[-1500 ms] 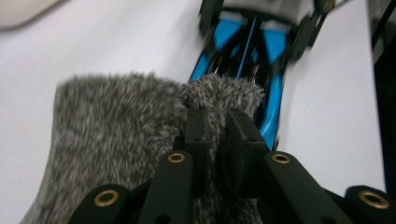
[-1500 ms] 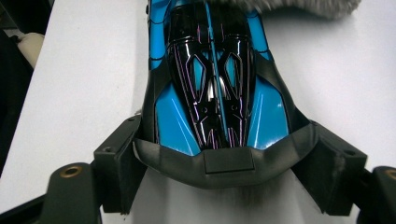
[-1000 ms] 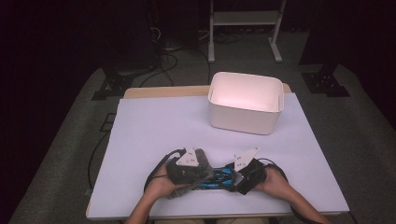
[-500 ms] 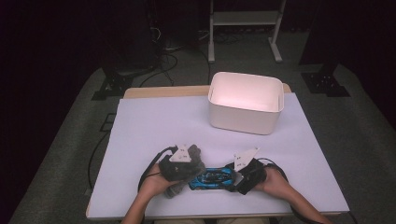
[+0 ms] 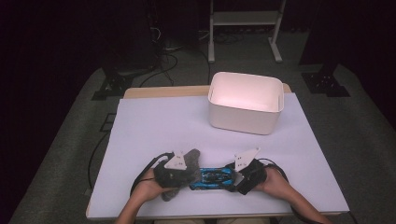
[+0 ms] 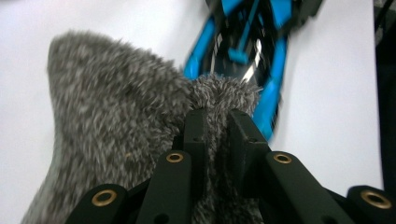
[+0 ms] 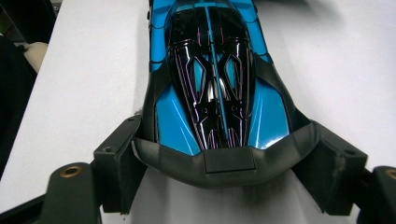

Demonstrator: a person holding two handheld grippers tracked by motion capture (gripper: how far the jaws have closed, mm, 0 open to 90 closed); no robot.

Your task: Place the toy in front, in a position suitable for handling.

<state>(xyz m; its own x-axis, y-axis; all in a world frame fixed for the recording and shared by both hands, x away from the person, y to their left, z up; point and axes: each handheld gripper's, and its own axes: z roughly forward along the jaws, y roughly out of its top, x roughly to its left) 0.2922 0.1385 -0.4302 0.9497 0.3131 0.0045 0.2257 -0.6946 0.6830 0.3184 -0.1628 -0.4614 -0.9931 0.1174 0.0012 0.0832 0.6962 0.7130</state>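
Left gripper (image 6: 215, 122): jaws pinched together on a fold of the grey fuzzy cloth (image 6: 116, 121); in the high view it sits at near left of the surface (image 5: 154, 121).
Right gripper (image 7: 224, 154): jaws spread wide and clamped across the rear wing end of the blue toy race car (image 7: 212, 84); seen at near right in the high view.
Toy car position: lying on the white surface between the two grippers (image 5: 212, 177), long axis running left to right, near edge of the surface.
Cloth position: just left of the car, touching its left end, bunched under the left gripper (image 5: 187, 161).
White bin (image 5: 246, 102): far right of centre, well apart from the car.
Car handling (judged): light, rigid glossy plastic, likely slippery; the wing looks thin, so grip across the body sides, not the wing.
Cloth handling (judged): soft, limp, light; a pinch on any fold should hold it.
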